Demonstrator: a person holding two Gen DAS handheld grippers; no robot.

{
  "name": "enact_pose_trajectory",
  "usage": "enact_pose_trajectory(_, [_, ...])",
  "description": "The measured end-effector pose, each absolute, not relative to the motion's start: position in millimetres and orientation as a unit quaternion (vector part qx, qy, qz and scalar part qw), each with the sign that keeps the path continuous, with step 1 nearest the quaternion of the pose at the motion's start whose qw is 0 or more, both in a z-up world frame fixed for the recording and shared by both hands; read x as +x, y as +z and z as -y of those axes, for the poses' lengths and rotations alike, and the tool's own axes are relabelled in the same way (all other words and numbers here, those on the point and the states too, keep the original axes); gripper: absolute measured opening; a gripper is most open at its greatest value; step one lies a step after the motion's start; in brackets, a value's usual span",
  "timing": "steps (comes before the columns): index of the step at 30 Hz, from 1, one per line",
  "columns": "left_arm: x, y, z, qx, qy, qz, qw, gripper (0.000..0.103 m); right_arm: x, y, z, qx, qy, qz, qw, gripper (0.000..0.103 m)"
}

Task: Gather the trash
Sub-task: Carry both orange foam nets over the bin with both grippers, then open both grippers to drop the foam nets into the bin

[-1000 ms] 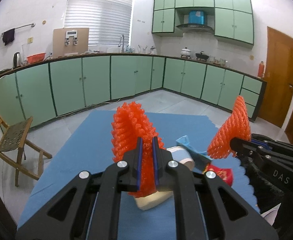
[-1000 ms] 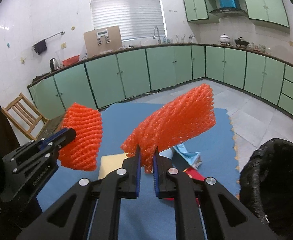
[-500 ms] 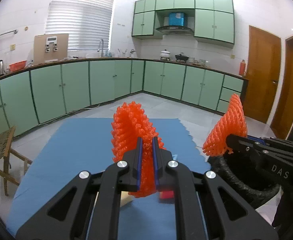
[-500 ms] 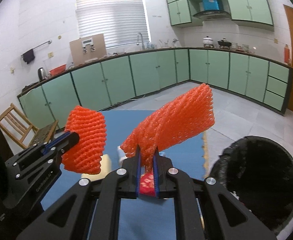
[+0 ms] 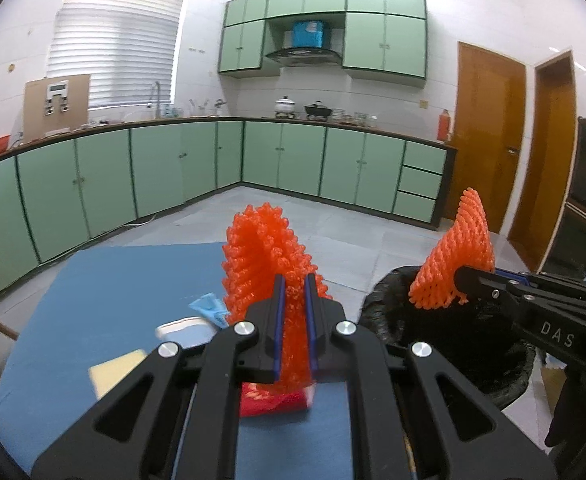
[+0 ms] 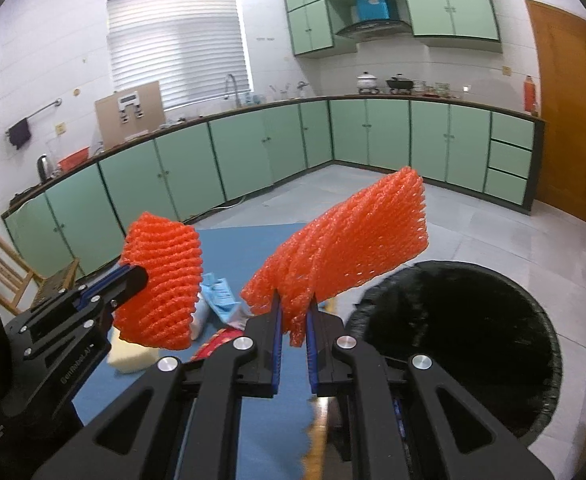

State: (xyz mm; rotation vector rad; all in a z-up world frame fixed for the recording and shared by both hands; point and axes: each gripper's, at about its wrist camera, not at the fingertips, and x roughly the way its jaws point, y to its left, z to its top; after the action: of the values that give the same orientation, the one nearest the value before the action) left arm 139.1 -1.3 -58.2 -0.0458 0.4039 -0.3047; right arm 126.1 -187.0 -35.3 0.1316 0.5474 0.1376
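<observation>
Trash: both tongs loaded. Left tongs (image 5: 293, 304) pinch one orange foam net (image 5: 267, 256), right tongs (image 6: 293, 312) another (image 6: 349, 248), neither dropped yet. Bin (image 6: 465, 340) just right. Beyond them: sponge (image 6: 133, 356), red wrapper (image 5: 273, 400), blue packet (image 6: 221, 292) left on mat (image 5: 113, 280).

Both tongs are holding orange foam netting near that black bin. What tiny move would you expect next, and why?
Probably carry the right tongs a bit further over the black bin and let go: their orange netting hangs at the bin's near edge, not yet above the opening.

The left gripper (image 5: 291, 292) and the right gripper (image 6: 294, 312) both point slightly downward, side by side, jaws nearly closed.
</observation>
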Motion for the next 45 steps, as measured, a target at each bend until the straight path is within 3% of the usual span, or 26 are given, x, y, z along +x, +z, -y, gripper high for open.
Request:
enact_pose_trajectory(21, [175, -90, 168, 0.014, -0.272, -0.212, 0.939, 0.008, 127, -85, 332, 0.089, -0.043, -0.307, 0.947, 0.01])
enact_pose_trajectory(33, [220, -124, 216, 0.024, -0.289, -0.26, 0.921, 0.008, 149, -138, 360, 0.099, -0.053, -0.36, 0.926, 0.01])
enact_pose_trajectory(38, [227, -132, 227, 0.033, -0.299, -0.274, 0.914, 0.014, 150, -152, 366, 0.106, -0.055, -0.378, 0.918, 0.022])
enact_pose_trajectory(39, [227, -132, 228, 0.033, -0.3, -0.276, 0.913, 0.02, 149, -154, 367, 0.107, -0.057, -0.38, 0.917, 0.025])
enact_pose_trajectory(40, [228, -132, 228, 0.032, -0.301, -0.278, 0.912, 0.03, 148, -155, 368, 0.108, -0.06, -0.38, 0.917, 0.032])
enact_pose_trajectory(41, [228, -133, 227, 0.029, -0.3, -0.278, 0.912, 0.032, 147, -155, 369, 0.109, -0.061, -0.38, 0.917, 0.037])
enact_pose_trajectory(42, [228, -133, 226, 0.027, -0.299, -0.279, 0.912, 0.033, 145, -156, 370, 0.111, -0.064, -0.379, 0.916, 0.04])
enact_pose_trajectory(44, [229, -133, 225, 0.024, -0.296, -0.284, 0.912, 0.034, 143, -156, 372, 0.113, -0.071, -0.378, 0.916, 0.058])
enact_pose_trajectory(45, [230, -134, 224, 0.024, -0.295, -0.285, 0.912, 0.035, 142, -155, 372, 0.113, -0.074, -0.376, 0.917, 0.061])
